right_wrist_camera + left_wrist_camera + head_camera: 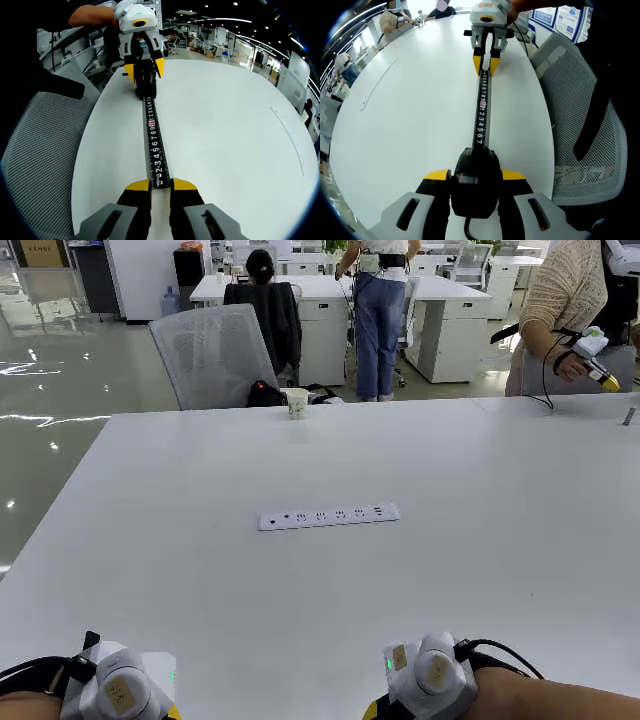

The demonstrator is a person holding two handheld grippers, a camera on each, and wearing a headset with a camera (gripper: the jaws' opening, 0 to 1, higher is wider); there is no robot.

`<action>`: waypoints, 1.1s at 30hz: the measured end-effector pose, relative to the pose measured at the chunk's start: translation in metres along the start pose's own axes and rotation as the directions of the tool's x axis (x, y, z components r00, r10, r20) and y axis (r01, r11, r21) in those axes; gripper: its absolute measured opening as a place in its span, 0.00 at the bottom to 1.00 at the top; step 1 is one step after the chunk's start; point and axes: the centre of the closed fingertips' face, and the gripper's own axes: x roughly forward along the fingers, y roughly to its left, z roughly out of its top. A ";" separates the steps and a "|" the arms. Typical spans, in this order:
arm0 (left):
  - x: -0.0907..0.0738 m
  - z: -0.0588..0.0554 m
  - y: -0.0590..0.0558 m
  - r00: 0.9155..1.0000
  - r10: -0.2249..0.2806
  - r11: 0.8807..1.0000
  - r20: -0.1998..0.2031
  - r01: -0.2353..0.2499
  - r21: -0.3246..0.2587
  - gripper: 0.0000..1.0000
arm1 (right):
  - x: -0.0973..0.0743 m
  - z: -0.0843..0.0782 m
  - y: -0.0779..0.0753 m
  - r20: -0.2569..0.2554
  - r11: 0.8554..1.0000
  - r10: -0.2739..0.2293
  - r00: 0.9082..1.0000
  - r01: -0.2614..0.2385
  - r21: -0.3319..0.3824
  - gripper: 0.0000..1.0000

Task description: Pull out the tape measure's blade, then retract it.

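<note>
Black plastic marks the tape measure [475, 192]. Its case sits at 6 o'clock in the left gripper view, clamped between the yellow-tipped jaws of the left tool [475, 175]. From the case the blade [482, 107] runs straight toward 12 o'clock, low along the white tabletop [410, 115] near its edge; whether it touches the surface I cannot tell. A mesh chair [580, 150] stands off at 3 o'clock. At the far end the right tool [486, 62] pinches the blade's tip, its jaws pressed together on it. The right gripper view shows the same nip at 6 o'clock, with the numerals starting just beyond the jaws. I judge the pull-out to be at or close to its full draw, so the retract step comes next. That calls for the right tool to travel back toward the case along the blade's line, keeping its grip so the spring feeds the blade in gently. Meanwhile the left tool should hold the case steady.
</note>
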 end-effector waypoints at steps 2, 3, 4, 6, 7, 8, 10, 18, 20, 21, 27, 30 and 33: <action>0.000 0.000 0.000 1.000 0.000 1.000 -0.001 0.000 0.000 0.31 | -0.001 -0.001 0.000 -0.002 1.000 -0.001 1.000 0.001 0.001 0.10; 0.000 0.000 0.000 1.000 0.000 1.000 -0.001 0.000 0.001 0.31 | -0.002 -0.001 0.001 -0.002 1.000 -0.001 1.000 0.001 0.002 0.10; 0.000 0.000 0.000 1.000 0.000 1.000 -0.001 0.000 0.000 0.31 | -0.002 -0.002 0.000 -0.003 1.000 -0.002 1.000 0.002 0.001 0.10; 0.000 0.000 0.000 1.000 0.000 1.000 -0.001 0.000 0.000 0.31 | -0.003 -0.003 0.000 -0.003 1.000 -0.002 1.000 0.002 0.003 0.10; 0.000 0.000 0.000 1.000 0.000 1.000 -0.001 0.000 0.001 0.31 | -0.003 -0.003 0.000 -0.003 1.000 -0.003 1.000 0.003 0.003 0.10; 0.000 0.000 0.000 1.000 0.001 1.000 -0.001 -0.001 0.001 0.31 | -0.004 -0.004 0.000 -0.004 1.000 -0.003 1.000 0.003 0.004 0.10; 0.001 0.000 0.000 1.000 0.001 1.000 -0.001 -0.001 0.001 0.31 | -0.004 -0.005 0.000 -0.003 1.000 -0.003 1.000 0.003 0.006 0.10; 0.001 0.000 0.000 1.000 0.001 1.000 -0.001 -0.001 0.002 0.31 | -0.008 -0.008 -0.001 -0.007 1.000 -0.005 1.000 0.005 0.010 0.10; 0.001 0.000 0.000 1.000 0.001 1.000 -0.001 -0.001 0.001 0.31 | -0.009 -0.009 -0.001 -0.008 1.000 -0.006 1.000 0.006 0.009 0.10; 0.001 0.000 0.000 1.000 0.001 1.000 -0.001 -0.001 0.001 0.31 | -0.009 -0.009 -0.001 -0.009 1.000 -0.006 1.000 0.006 0.008 0.10; 0.001 0.000 0.001 1.000 0.000 1.000 0.000 0.000 0.001 0.31 | -0.011 -0.012 -0.001 -0.014 1.000 -0.007 1.000 0.007 0.009 0.10; 0.001 0.000 0.001 1.000 0.000 1.000 0.000 0.000 0.001 0.31 | -0.012 -0.014 -0.002 -0.015 1.000 -0.008 1.000 0.008 0.011 0.10; 0.000 0.000 0.001 1.000 -0.001 1.000 0.001 0.001 0.000 0.31 | -0.013 -0.015 -0.002 -0.016 1.000 -0.009 1.000 0.009 0.014 0.10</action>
